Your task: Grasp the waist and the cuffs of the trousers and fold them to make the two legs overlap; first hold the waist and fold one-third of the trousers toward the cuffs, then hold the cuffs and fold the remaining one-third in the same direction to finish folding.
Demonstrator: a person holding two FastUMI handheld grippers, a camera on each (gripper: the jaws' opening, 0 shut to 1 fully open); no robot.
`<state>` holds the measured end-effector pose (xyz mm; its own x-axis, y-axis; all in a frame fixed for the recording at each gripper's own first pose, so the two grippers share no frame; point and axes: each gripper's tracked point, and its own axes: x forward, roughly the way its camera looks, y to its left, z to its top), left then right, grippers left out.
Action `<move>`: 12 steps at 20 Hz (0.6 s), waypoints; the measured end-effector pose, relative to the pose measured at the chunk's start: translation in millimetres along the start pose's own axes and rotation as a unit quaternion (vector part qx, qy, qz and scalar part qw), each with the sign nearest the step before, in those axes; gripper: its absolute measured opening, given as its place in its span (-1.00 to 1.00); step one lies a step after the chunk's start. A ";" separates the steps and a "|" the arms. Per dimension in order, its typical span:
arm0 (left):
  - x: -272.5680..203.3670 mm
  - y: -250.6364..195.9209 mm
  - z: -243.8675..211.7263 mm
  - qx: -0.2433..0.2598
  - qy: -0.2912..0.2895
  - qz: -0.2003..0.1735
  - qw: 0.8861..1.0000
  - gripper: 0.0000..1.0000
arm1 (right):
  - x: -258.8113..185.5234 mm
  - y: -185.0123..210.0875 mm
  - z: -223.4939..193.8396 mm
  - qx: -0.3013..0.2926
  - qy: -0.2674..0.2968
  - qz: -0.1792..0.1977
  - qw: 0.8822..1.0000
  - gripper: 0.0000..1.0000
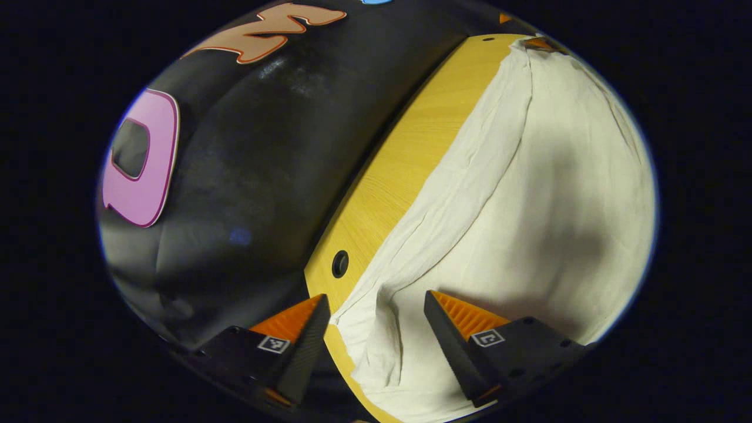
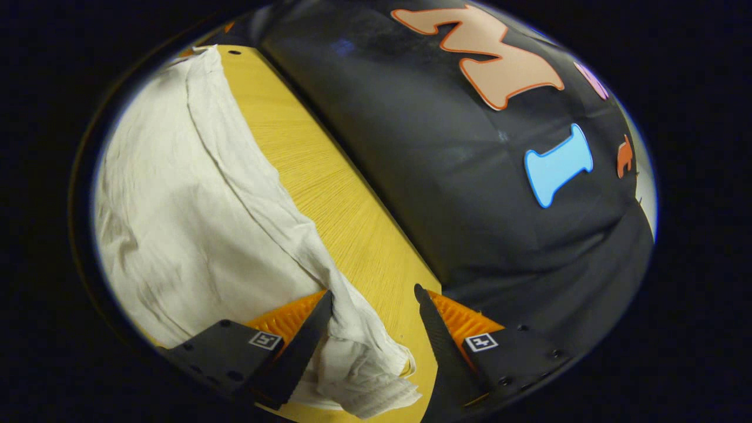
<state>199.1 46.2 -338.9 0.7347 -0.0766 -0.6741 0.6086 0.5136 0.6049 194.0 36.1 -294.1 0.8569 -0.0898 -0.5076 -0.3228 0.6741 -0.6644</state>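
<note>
Left gripper (image 1: 376, 320): fingers spread wide at the bottom centre of the left gripper view, pinching nothing; a bunched corner of the trousers (image 1: 529, 194) lies in the gap between them, at the table's edge.
Right gripper (image 2: 373, 311): fingers likewise spread at the bottom centre of the right gripper view, with a rumpled, layered end of the cloth (image 2: 364, 376) between them, just beside the left finger.
Trousers: pale fabric spread flat on the yellow wooden table (image 1: 405, 158), filling the right half of the left gripper view and the left half of the right gripper view.
Long axis: the folded edge runs away from each gripper toward the top of its frame, along a bare strip of table.
Judgement: each gripper looks poised over its own end; which end is waist or cuffs I cannot tell.
Far: black booth wall (image 1: 247, 176) behind the table.
</note>
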 end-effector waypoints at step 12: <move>-119.7 -17.8 113.3 -0.241 -0.116 0.021 0.963 0.90 | -63.1 -41.2 -54.3 0.268 0.008 0.026 0.963 0.95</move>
<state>134.4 -50.6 -220.9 0.8368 -0.2077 -0.5066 0.4086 0.8528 0.3252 131.4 -25.7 -264.5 0.8381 -0.0544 -0.5428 -0.1074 0.9591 -0.2619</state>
